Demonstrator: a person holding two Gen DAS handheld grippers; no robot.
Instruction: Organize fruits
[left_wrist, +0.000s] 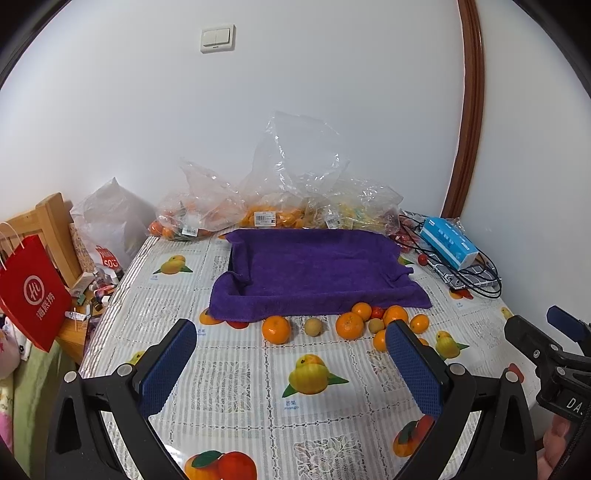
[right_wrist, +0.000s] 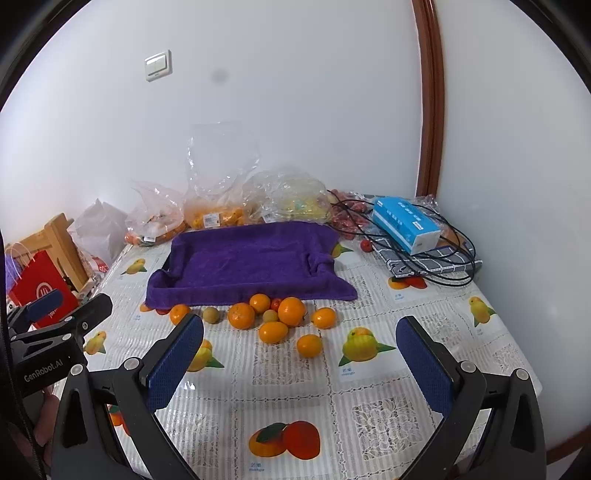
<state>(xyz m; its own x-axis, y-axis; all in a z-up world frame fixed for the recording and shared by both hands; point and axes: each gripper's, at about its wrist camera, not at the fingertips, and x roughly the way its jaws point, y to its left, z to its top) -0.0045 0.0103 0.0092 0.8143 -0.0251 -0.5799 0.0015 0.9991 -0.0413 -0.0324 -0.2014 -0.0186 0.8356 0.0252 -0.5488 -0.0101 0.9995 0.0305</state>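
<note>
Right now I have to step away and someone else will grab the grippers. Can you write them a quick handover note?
Left gripper: open, empty, hovering over the table.
Right gripper: open, empty, also short of the fruit.
Loose fruit: oranges, smaller pale fruits and a tomato lie clustered on the table against the near edge of the purple towel-lined tray.
Done: nothing, the tray holds no fruit.
Left: move each piece into the tray. Bagged fruit sits behind it.

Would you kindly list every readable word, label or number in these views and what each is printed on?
"GenRobot.AI": left gripper body.
"DA.", cut off: right gripper body.
"海底捞": red paper bag.
"芒果 mango": tablecloth, under the printed mangoes.
Price stickers on the plastic fruit bags and the blue box print: too small to read.
</note>
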